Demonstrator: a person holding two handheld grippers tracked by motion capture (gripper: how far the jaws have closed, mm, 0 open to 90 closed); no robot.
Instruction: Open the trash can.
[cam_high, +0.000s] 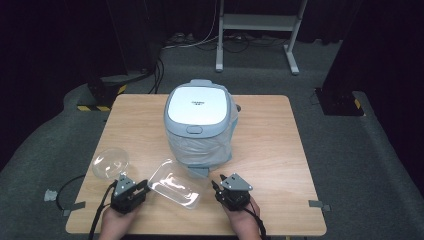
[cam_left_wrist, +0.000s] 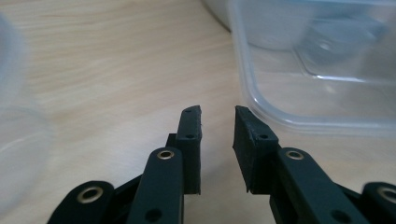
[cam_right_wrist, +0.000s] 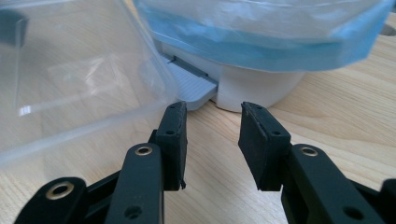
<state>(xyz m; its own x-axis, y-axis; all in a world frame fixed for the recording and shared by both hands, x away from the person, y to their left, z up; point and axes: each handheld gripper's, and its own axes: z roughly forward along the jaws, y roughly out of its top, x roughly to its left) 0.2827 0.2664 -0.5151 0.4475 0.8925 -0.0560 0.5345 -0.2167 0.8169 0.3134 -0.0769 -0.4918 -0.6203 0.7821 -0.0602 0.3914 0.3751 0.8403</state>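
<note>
Your left gripper (cam_high: 143, 188) and right gripper (cam_high: 216, 187) are spread, empty. The clear tub (cam_high: 175, 183) looks light and slippery; pinch its rim at 9 o'clock.

A white metal stand (cam_high: 257, 22) and tangled cables (cam_high: 200, 42) occupy the grey floor (cam_high: 345, 150).

A dark-curtained recording studio: lone wooden table (cam_high: 270, 150), grey carpet (cam_high: 360, 165), floor cables (cam_high: 200, 42), metal stand (cam_high: 257, 22).
</note>
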